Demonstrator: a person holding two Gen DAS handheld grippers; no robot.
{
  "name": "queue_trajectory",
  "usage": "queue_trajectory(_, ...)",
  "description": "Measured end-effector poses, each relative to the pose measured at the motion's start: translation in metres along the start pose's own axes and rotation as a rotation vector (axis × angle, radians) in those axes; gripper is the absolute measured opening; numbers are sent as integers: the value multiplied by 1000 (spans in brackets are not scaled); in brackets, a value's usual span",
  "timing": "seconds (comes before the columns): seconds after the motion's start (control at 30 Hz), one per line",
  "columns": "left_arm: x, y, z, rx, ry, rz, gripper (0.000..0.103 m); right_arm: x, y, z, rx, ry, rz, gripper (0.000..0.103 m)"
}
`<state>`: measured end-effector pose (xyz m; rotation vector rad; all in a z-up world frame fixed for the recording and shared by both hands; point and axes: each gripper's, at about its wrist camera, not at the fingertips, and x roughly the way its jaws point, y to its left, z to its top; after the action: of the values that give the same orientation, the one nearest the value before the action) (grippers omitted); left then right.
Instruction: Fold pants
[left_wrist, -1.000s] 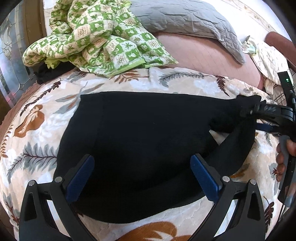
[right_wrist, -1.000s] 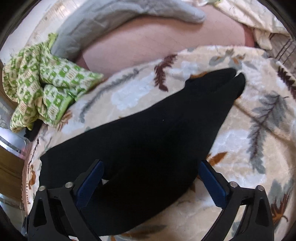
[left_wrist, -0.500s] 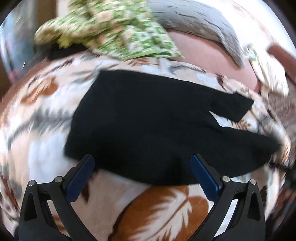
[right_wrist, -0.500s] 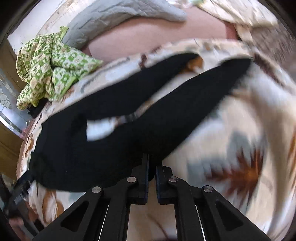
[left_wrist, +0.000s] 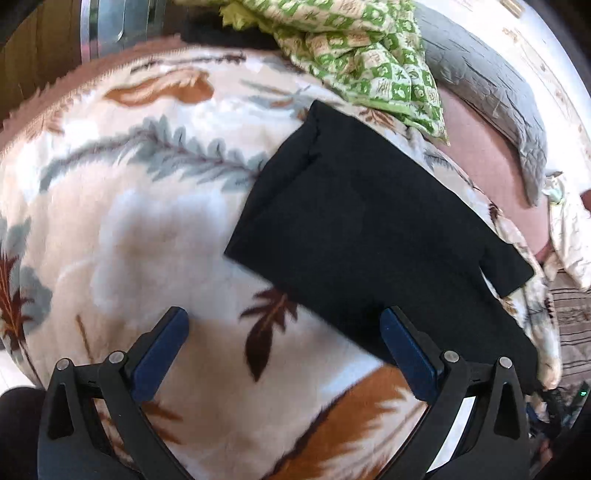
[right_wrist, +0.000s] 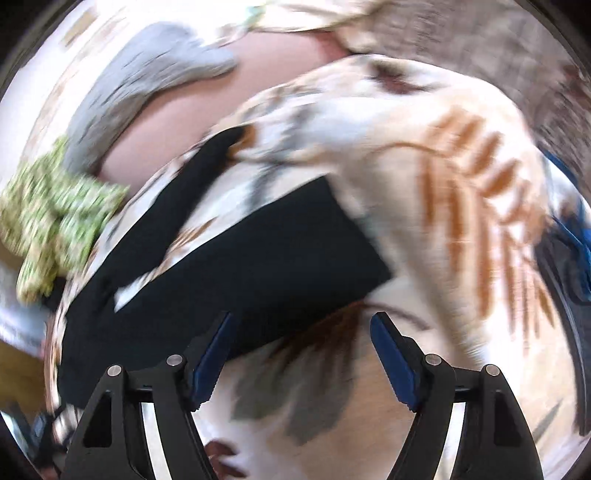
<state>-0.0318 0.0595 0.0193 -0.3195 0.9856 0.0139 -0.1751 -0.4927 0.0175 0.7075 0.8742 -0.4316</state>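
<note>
Pants (left_wrist: 362, 229) flat on blanket (left_wrist: 140, 221), legs splayed apart, unfolded. Left gripper (left_wrist: 284, 350) spread, empty, near waist side. Right gripper (right_wrist: 299, 354) spread, empty, beside leg hem. Recommended: pinch near leg's hem and waist corner, lay evenly over far leg.

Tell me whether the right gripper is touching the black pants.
Apart. In the right wrist view, the right gripper is open, with nothing between its blue pads; the blurred black pants lie on the blanket beyond the fingertips.
</note>
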Motion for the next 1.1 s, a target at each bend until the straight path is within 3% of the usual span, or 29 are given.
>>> queue_trajectory(0.2, 15, -21, 12, 15, 10, -86, 103, 14, 2, 13, -22, -32, -42, 78)
queue_trajectory(0.23, 16, -23, 14, 19, 3, -89, 94, 17, 4, 14, -40, -37, -49, 77)
queue_trajectory(0.27, 14, -24, 14, 19, -5, -93, 80, 18, 8, 14, -69, -46, -54, 67)
queue_trajectory(0.3, 14, -24, 16, 20, 2, -91, 41, 19, 9, 16, -84, -46, -50, 51)
queue_trajectory(0.33, 15, -22, 17, 15, 22, -97, 19, 21, 7, 17, -81, -33, -34, 7)
queue_trajectory(0.43, 10, -15, 20, -11, 49, -155, 12, 9, 1, 16, -55, -43, 27, 8)
queue_trajectory(0.67, -34, -4, 12, 60, 35, -187, 11, -40, -9, 12, -92, -54, 57, 8)
queue_trajectory(0.77, -31, 5, 2, 90, 85, -160, 12, -40, -12, 7, -117, -22, 29, 8)
queue_trajectory(0.83, -22, 9, -4, 87, 106, -89, 24, -25, -11, 0, -151, 28, -26, 9)
queue_trajectory(0.97, -30, 23, -2, 38, 93, -63, 52, -10, -7, -7, -209, 81, -122, 28)
queue_trajectory(1.07, -45, 29, 8, 70, 48, -30, 58, -28, 3, -5, -238, 25, -121, 48)
queue_trajectory(1.1, -50, 30, 13, 81, 35, -7, 58, -35, 9, -4, -253, -3, -121, 49)
